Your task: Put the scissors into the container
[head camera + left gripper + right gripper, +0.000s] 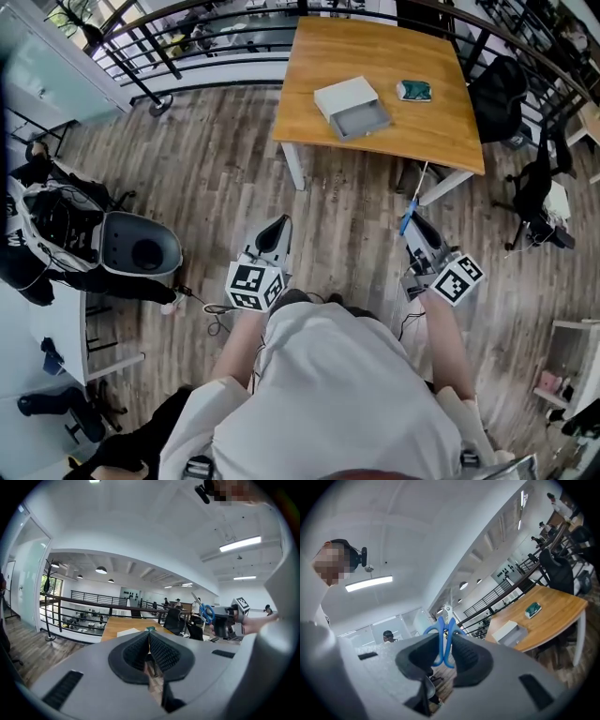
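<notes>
Standing person in a white shirt (328, 394) fills the bottom of the head view, well back from a wooden worktop (319, 56). On it sits a grey open container (354, 108), apparently empty. The left gripper (275, 234) has its jaws pressed together on nothing. The right gripper (413, 225) has its jaws clamped on the blue handles of the scissors (443, 639), with the blades pointing forward past the jaws. By the look of it, the pick-up is done; carrying the scissors to the container and letting go remain. The blade tips are thin and hard to follow. A small green item (414, 90) near the container cannot be identified.
</notes>
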The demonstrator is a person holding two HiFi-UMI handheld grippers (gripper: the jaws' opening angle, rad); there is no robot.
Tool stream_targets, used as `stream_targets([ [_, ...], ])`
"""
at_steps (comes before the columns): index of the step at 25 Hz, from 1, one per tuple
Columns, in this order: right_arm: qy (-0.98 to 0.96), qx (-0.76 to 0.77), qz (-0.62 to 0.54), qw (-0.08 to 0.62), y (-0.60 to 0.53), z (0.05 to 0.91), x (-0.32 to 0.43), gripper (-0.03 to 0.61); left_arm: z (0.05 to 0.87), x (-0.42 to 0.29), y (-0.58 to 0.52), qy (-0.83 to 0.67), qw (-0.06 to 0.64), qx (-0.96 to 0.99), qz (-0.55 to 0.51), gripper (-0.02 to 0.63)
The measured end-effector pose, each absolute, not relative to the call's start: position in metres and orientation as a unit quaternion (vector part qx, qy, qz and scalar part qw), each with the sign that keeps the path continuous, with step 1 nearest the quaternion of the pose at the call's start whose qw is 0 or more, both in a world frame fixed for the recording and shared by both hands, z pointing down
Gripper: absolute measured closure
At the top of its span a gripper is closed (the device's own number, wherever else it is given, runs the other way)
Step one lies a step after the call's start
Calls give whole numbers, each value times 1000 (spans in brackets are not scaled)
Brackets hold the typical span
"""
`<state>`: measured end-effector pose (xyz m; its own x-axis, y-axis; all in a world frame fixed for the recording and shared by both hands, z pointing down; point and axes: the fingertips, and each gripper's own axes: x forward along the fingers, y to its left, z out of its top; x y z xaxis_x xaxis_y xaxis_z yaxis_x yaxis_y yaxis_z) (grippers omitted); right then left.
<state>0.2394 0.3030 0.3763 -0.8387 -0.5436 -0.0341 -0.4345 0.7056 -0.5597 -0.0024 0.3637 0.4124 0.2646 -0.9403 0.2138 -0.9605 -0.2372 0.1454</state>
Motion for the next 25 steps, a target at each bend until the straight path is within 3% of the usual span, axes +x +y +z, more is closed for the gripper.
stream_targets([
  [13,917,-259,-289,96,263,395,240,492,424,1,332,-614,132,777,47,618],
  [25,901,-307,-297,81,164,410,187,492,425,-47,213,-575,144,804,52,618],
])
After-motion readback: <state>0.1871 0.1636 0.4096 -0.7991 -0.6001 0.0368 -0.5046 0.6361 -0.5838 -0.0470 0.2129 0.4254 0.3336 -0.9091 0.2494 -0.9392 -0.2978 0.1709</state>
